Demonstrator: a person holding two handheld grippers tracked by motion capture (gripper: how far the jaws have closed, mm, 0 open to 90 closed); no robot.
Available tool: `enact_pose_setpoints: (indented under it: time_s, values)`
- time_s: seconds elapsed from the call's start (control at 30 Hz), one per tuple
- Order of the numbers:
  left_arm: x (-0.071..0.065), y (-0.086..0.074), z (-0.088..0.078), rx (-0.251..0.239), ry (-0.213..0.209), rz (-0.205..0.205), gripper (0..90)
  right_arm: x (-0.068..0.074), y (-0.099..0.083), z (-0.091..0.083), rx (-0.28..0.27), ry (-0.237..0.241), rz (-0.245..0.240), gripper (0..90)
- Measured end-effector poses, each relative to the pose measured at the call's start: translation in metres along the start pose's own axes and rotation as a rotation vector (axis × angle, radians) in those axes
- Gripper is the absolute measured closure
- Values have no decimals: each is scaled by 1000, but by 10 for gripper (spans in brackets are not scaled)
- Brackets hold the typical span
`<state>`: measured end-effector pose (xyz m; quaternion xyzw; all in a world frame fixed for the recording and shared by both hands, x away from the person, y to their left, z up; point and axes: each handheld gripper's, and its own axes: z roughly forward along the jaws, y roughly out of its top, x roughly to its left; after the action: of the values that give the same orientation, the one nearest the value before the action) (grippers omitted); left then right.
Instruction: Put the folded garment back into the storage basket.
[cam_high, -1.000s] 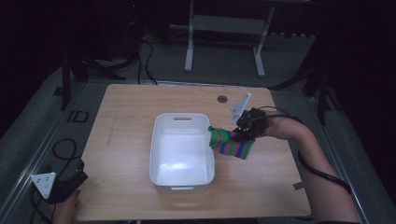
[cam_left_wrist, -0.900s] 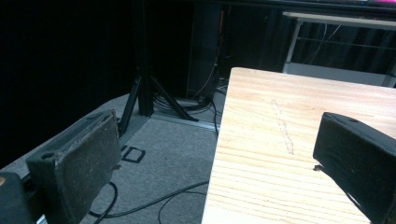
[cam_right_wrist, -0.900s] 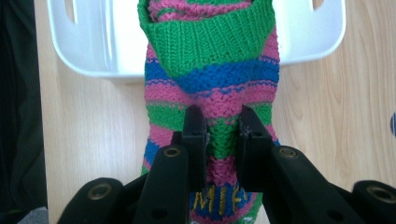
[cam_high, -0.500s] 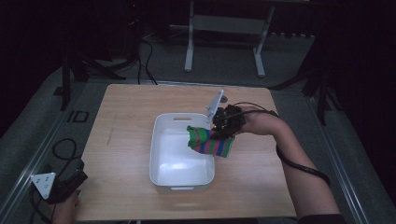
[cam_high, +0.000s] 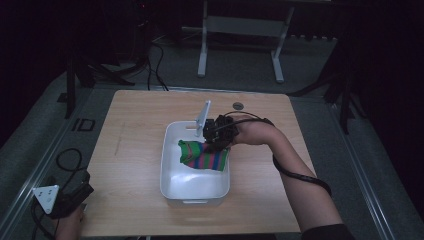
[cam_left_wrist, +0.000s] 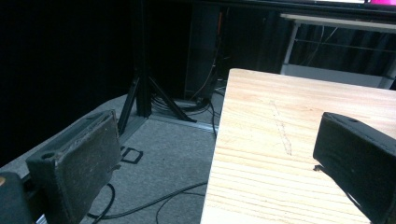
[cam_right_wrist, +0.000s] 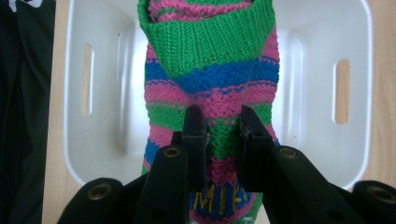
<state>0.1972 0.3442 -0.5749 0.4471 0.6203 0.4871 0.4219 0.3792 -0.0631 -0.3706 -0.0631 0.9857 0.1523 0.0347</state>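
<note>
A striped knit sock (cam_high: 202, 156) in green, pink and blue hangs over the right side of a white plastic bin (cam_high: 172, 187) in the middle of the wooden table (cam_high: 130, 150). My right gripper (cam_high: 216, 144) is shut on the sock; in the right gripper view the sock (cam_right_wrist: 210, 79) is pinched between the jaws of that gripper (cam_right_wrist: 220, 125), above the bin (cam_right_wrist: 102, 93). My left gripper (cam_high: 75, 196) is held low off the table's near left corner. The left gripper view has its own gripper (cam_left_wrist: 215, 163) open, nothing between its jaws.
A small dark round disc (cam_high: 238, 105) lies near the table's far edge. Cables (cam_high: 65, 160) run over the grey floor at the left, and a white stand (cam_high: 240, 45) is behind the table. The table's left edge (cam_left_wrist: 219, 135) drops to the floor.
My right gripper has carried the sock leftward from the table beside the bin to over the bin's inside. The left gripper has stayed where it was.
</note>
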Motion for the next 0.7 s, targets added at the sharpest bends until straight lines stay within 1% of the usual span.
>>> enact_pose_setpoints:
  time_s: [0.23,0.37,0.53,0.7]
  values:
    - [0,0,0,-1,-1,1,14,-3,0,25,30,32,-3,762]
    - [0,0,0,-1,-2,3,14,-5,-3,39,42,43,0,761]
    - [0,0,0,-3,-2,3,14,-8,-6,57,50,52,-11,760]
    - [0,0,0,-3,-3,3,14,-10,-7,76,77,71,-10,760]
